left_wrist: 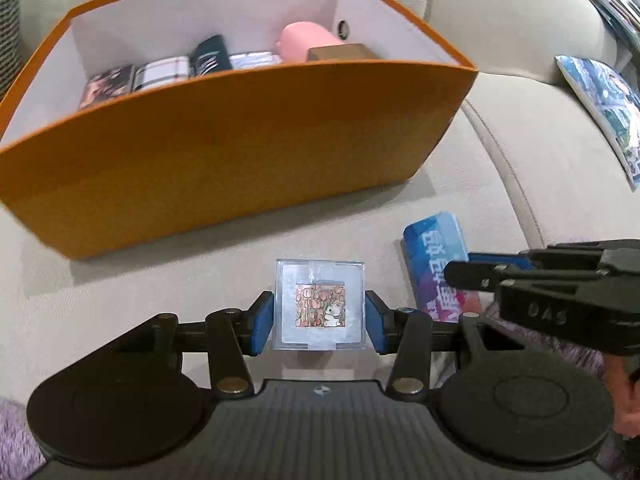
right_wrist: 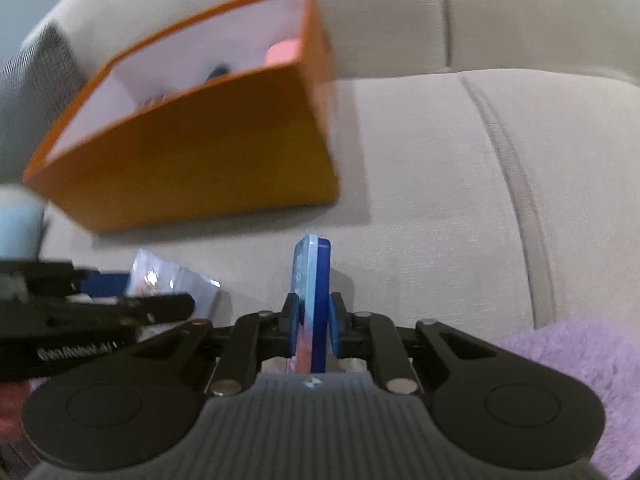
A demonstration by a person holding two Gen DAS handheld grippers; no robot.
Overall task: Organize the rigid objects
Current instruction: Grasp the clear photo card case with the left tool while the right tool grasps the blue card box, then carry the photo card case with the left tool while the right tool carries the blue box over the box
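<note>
My left gripper [left_wrist: 319, 316] is shut on a clear plastic case [left_wrist: 319, 304] with a tulip-and-rabbit picture, held just above the beige sofa seat. My right gripper [right_wrist: 314, 326] is shut on a thin blue tin [right_wrist: 313, 280] with printed lettering, gripped on edge. The left wrist view shows the same tin [left_wrist: 436, 264] to the right of the clear case, with the right gripper reaching in from the right. An orange box [left_wrist: 240, 152] with white inner walls stands beyond both; it holds several small cases, a pink item [left_wrist: 304, 40] and a brown block [left_wrist: 340, 54].
A picture-printed flat item [left_wrist: 604, 108] lies on the sofa at the far right. A purple fluffy fabric [right_wrist: 580, 364] covers the near edge of the seat. The orange box [right_wrist: 192, 148] stands ahead and to the left in the right wrist view.
</note>
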